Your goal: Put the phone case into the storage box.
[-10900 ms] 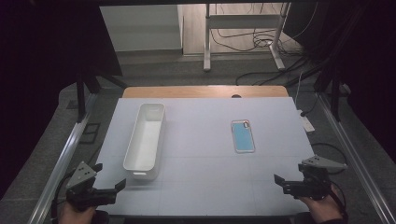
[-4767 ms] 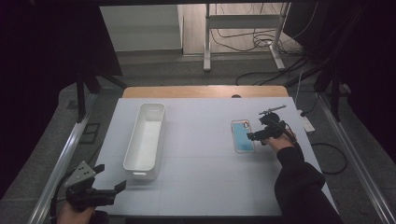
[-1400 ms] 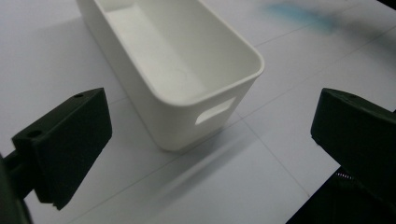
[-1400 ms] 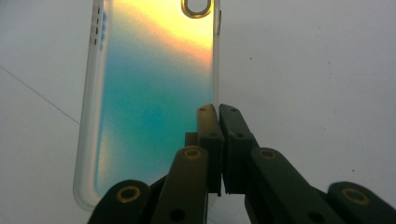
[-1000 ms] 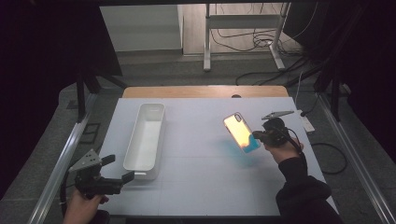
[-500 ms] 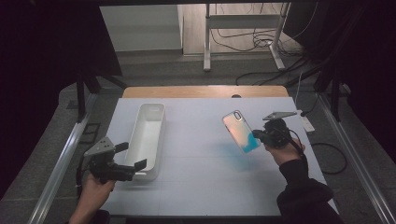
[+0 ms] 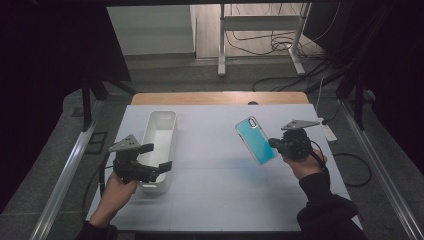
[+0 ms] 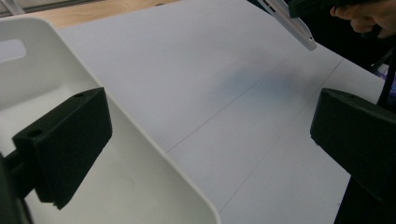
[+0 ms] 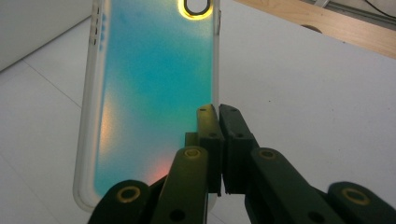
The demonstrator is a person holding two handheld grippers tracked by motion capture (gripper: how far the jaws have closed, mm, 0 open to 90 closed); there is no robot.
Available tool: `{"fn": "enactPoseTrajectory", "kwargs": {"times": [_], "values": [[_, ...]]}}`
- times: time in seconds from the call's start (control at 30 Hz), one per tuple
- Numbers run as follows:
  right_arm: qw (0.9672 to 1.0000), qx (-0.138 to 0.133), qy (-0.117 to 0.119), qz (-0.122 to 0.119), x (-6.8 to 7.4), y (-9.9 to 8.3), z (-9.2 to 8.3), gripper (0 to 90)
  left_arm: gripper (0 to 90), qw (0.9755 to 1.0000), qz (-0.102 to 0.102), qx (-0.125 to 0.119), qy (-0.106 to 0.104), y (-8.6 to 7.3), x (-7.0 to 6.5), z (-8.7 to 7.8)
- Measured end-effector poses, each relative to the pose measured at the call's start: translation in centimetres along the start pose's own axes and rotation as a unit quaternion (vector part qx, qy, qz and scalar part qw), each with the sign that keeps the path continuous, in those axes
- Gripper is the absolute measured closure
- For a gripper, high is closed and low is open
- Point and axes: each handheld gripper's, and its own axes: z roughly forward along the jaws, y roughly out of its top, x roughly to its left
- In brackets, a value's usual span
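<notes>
A teal phone case (image 7: 255, 140) with a pale rim hangs tilted above the right half of the white table (image 7: 215, 165). My right gripper (image 7: 275, 144) is shut on its long edge. In the right gripper view the case (image 9: 149, 93) stands upright and the jaws (image 9: 218, 114) pinch its right rim. A long white bin (image 7: 161, 137) lies on the left half. My left gripper (image 7: 161, 156) is open at the bin's near end. In the left gripper view (image 8: 212, 135) one jaw hangs over the bin (image 8: 140, 140) and the other over the table, with nothing between them.
A wooden strip (image 7: 220, 97) runs along the table's far edge. A small white object (image 7: 328, 132) lies at the right edge. Metal rails flank both sides, and cables lie on the floor behind. The right hand (image 8: 369, 14) and the case's edge (image 8: 292, 23) show far off.
My left gripper has moved from the table's front left corner up and rightward to the bin's near end. The case in the right gripper has tilted slightly and shows teal instead of orange.
</notes>
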Motion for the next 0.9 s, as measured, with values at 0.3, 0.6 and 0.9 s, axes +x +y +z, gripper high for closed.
{"fn": "enactPoseTrajectory", "kwargs": {"times": [0.3, 0.6, 0.9], "values": [[0.9999, -0.011, 0.004, -0.006, 0.7, 0.2, -0.4, 88.5, 0.0, 0.9998, 0.005, 0.007, -0.02, 1.5, -0.4, 2.0], [0.9998, -0.016, 0.009, -0.011, 1.4, 0.4, -0.6, 88.5, 0.0, 0.9993, 0.007, 0.01, -0.035, 2.5, -0.7, 3.4], [0.9994, -0.02, 0.013, -0.025, 2.4, 0.6, -0.6, 88.6, 0.0, 0.9986, -0.002, 0.01, -0.052, 3.5, -0.7, 4.8]]}}
